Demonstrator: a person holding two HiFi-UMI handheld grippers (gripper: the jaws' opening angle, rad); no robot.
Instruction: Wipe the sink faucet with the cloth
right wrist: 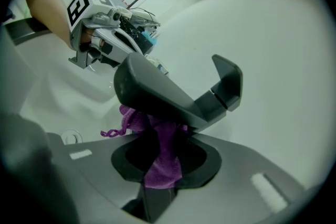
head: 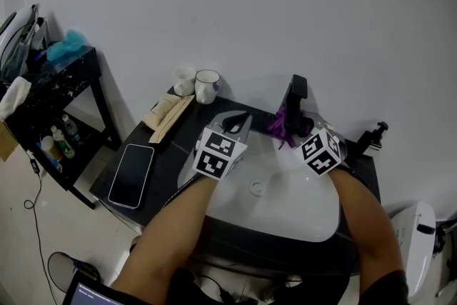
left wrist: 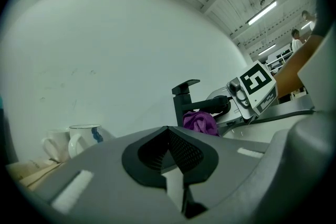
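Cloth (head: 280, 127) under faucet (head: 296, 92), above sink (head: 294, 205)

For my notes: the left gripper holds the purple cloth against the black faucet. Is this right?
Not quite, the side is wrong: the right gripper holds the purple cloth against the black faucet, as the right gripper view shows.

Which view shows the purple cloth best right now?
Right gripper view: the cloth sits close up, pinched between the right gripper's fingers under the faucet spout. Head view shows only a small purple bunch by the faucet; left gripper view, a distant one.
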